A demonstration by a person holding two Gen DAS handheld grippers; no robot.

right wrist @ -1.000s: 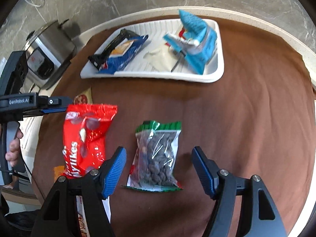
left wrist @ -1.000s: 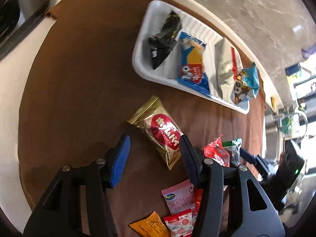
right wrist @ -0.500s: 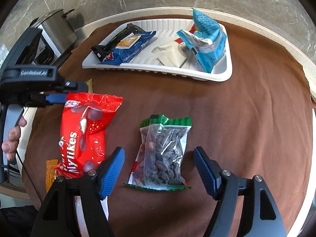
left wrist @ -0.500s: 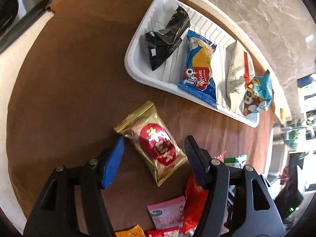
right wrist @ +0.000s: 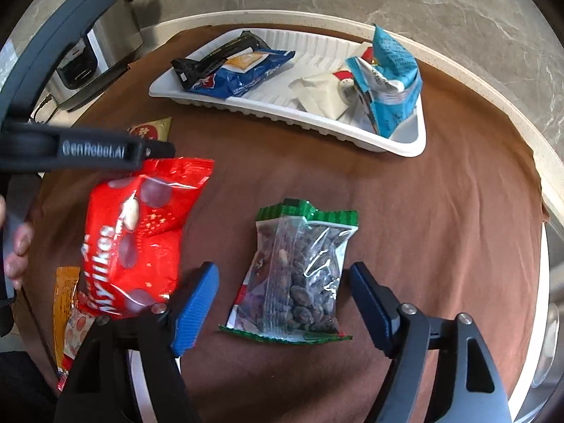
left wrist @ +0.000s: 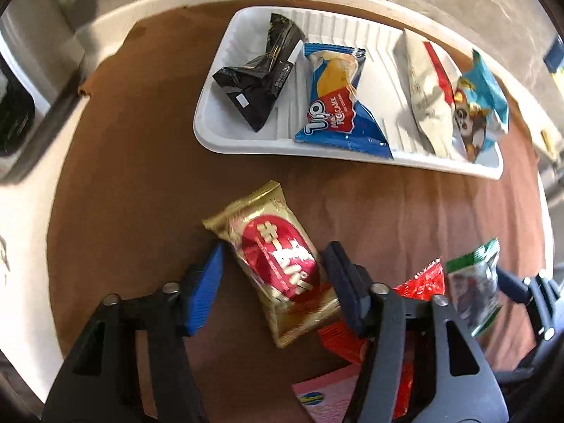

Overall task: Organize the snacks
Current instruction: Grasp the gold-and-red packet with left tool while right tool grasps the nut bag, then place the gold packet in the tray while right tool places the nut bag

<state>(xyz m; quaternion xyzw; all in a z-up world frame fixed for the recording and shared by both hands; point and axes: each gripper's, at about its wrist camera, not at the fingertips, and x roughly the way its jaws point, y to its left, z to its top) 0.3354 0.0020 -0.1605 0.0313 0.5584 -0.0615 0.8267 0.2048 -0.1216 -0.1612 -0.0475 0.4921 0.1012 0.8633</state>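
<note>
While it lies flat on the brown-clothed counter [left wrist: 134, 162] short of the white ribbed plastic tray [left wrist: 225, 141], the gold foil snack packet with a red oval label [left wrist: 278, 264] looks light, crinkly and slippery, best pinched across its narrow middle. Its long axis runs diagonally, far end toward the tray. The left gripper [left wrist: 273, 264] jaws have just been closing around it, not yet clenched; the right gripper [right wrist: 283, 294] jaws, also closing, straddle the clear green-edged bag of dark nuts [right wrist: 299, 275], unclenched.
</note>
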